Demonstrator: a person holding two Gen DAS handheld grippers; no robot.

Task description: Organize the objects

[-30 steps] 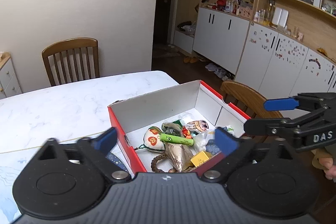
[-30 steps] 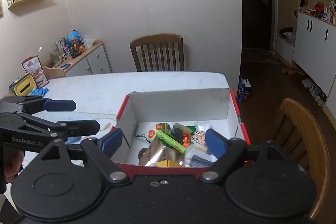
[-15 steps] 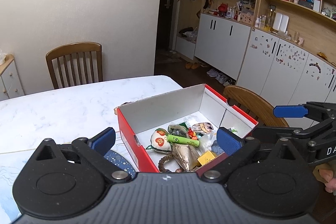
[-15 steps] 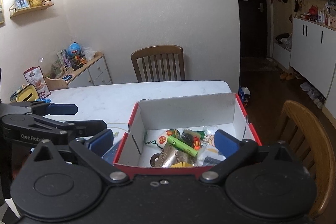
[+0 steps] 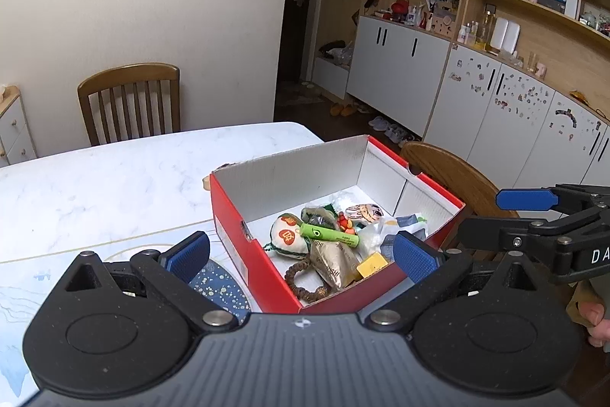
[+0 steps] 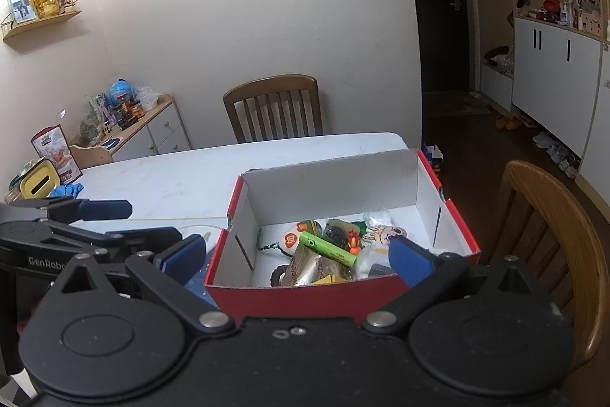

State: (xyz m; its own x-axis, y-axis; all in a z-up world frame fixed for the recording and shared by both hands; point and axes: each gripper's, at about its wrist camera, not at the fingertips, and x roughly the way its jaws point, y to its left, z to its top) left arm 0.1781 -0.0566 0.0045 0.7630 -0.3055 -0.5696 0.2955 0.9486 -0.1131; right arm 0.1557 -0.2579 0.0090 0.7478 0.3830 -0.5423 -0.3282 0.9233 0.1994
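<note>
While both grippers hang wide open and empty, the red box (image 5: 263, 269) holds clutter.

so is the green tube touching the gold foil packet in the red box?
Touching. The left wrist view shows the green tube lying across the top end of the gold foil packet, no gap; the right wrist view agrees.

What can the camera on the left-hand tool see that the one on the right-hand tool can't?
Only the left wrist view shows the long shelved cabinet wall and a person's fingers. Only the right wrist view shows the wall shelf and the cluttered sideboard. Both show the red box of small items and the green tube on the marble table.
</note>
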